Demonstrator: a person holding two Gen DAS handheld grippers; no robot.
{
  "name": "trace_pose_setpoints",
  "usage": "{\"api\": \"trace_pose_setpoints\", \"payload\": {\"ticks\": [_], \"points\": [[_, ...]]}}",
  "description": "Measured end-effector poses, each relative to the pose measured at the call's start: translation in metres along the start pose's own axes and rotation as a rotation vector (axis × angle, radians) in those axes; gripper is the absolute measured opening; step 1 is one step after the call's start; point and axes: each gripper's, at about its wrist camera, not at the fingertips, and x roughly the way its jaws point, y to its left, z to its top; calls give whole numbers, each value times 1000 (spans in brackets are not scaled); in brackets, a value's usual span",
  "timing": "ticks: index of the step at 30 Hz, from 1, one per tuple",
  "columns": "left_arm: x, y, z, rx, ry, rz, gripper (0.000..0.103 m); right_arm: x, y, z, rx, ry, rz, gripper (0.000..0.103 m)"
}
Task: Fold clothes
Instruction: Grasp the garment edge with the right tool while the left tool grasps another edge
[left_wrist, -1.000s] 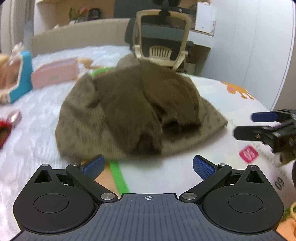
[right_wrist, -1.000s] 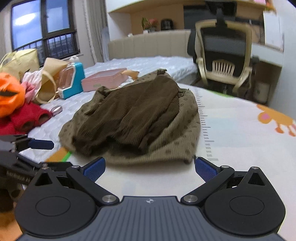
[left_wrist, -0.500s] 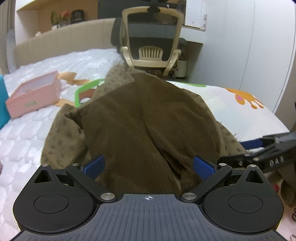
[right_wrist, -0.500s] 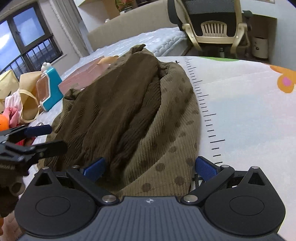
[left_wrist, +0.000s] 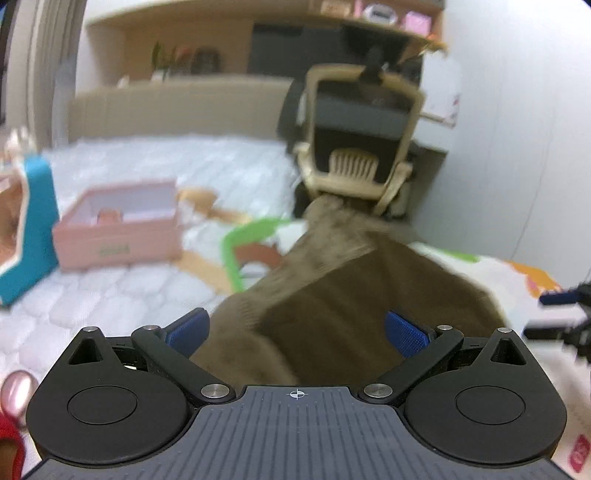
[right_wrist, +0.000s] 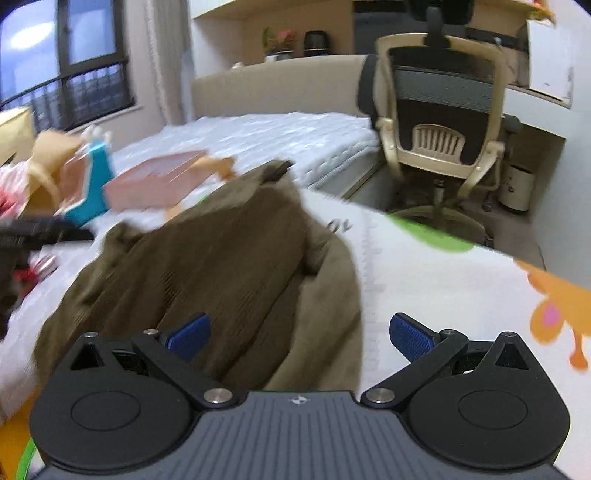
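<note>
Honestly, your left hand-held gripper (left_wrist: 295, 328) and right hand-held gripper (right_wrist: 299, 332) both gaped wide over the brown corduroy clothes heap (right_wrist: 221, 266); you risked pinching several layers together.

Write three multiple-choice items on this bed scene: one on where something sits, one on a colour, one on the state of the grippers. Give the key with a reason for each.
1. Where does the pink box sit?
A. on the white mattress
B. on the office chair
C. on top of the brown garment

2. What colour are the pads on the fingers?
A. red
B. blue
C. green

3. How do the left gripper and the right gripper stand?
A. both open
B. both shut on cloth
C. left shut, right open

Key: A, the box rests on the quilted mattress left of the garment; B, the pads show blue in both views; A, each pair of fingers stands wide apart with nothing clamped.
</note>
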Motion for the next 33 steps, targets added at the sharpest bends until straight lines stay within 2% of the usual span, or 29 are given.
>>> {"api": "trace_pose_setpoints", "payload": {"ticks": [4,6,8,9,10,11,13,15,17,21,23,25,27,29,30,31,32,33], "points": [[38,27,-12,-66,89,-23,103,54,-8,13,74,22,36,102],[49,32,-19,-78,111,-31,103,77,-11,12,99,18,52,94],[56,37,-23,-95,130,-35,101,95,-15,7,140,40,81,74],[56,39,-24,-107,138,-34,88,95,-14,5,141,38,82,70],[52,37,-24,-117,142,-49,63,92,-10,4,117,36,82,51],[47,35,-24,-125,146,-67,55,88,-4,3,89,42,88,40],[36,27,-24,-122,155,-97,31,77,4,0,45,51,101,26],[21,15,-26,-85,167,-114,25,57,4,-8,26,59,119,20],[2,1,-34,-62,192,-162,25,33,0,-21,12,71,135,17],[-51,-33,-63,18,248,-293,25,-22,-7,-52,-15,101,166,16],[-74,-51,-82,61,275,-331,27,-49,-12,-70,-42,108,157,16],[-93,-62,-85,104,240,-308,35,-73,-18,-85,-69,101,127,16],[-111,-71,-86,147,198,-279,37,-89,-21,-91,-89,78,78,16],[-126,-81,-88,184,171,-273,55,-105,-18,-91,-111,42,25,22],[-130,-86,-89,199,170,-288,72,-114,-15,-91,-119,13,18,25],[-134,-90,-91,214,168,-303,85,-125,-12,-92,-126,-17,17,33],[-138,-95,-92,229,166,-318,90,-137,-6,-93,-143,-47,33,49],[-143,-100,-94,245,164,-333,94,-149,0,-96,-166,-77,56,58]]}}
